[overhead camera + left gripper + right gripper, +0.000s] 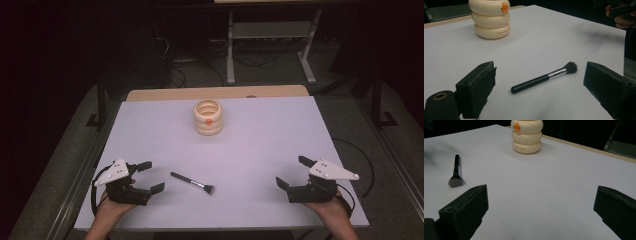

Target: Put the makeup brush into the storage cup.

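On the counter (pixel 260 145), the holder (pixel 208 117) stands toward the far edge, near the middle. The brush (pixel 192 183) lies flat toward the near edge, left of centre, well apart from the holder, its bristles pointing right. The left gripper (pixel 152 176) rests at the near left corner, just beside the brush handle. The right gripper (pixel 294 172) rests at the near right corner, well apart from the brush.

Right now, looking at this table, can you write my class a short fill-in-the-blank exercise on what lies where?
1. The brush lies nearer the ____ tongs.
2. Both tongs, left and right, stand ____.
3. The cream holder has three stacked ____.
4. The brush's bristles point toward the person's ____ side.

Missing words: left; open; rings; right
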Available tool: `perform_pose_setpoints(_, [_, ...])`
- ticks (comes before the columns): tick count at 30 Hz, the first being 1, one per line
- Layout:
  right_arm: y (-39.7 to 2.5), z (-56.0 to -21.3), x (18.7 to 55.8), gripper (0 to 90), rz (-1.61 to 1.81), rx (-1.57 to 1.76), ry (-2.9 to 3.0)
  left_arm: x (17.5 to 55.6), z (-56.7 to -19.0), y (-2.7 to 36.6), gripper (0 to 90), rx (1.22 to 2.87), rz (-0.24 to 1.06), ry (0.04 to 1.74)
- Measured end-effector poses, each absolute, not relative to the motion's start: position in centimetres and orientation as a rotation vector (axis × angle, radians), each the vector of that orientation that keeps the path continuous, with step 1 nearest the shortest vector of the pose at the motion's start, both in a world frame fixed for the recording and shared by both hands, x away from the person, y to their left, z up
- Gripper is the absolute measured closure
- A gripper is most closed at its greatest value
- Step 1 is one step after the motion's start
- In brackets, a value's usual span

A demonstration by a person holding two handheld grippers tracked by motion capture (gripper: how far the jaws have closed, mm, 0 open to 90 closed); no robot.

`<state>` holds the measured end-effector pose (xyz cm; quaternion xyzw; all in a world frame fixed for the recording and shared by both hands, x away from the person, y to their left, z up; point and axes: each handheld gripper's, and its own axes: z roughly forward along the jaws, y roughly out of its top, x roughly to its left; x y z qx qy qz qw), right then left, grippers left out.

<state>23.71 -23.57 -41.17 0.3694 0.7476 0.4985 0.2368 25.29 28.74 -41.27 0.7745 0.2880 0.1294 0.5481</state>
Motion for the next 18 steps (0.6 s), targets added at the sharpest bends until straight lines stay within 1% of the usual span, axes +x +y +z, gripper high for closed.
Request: perform_pose_setpoints(18, [-23.76, -40.95, 23.51, 0.0, 1.384, 1.018, 2.022, 25.75, -40.88, 28.64, 9.7, 1.832, 0.301, 0.659])
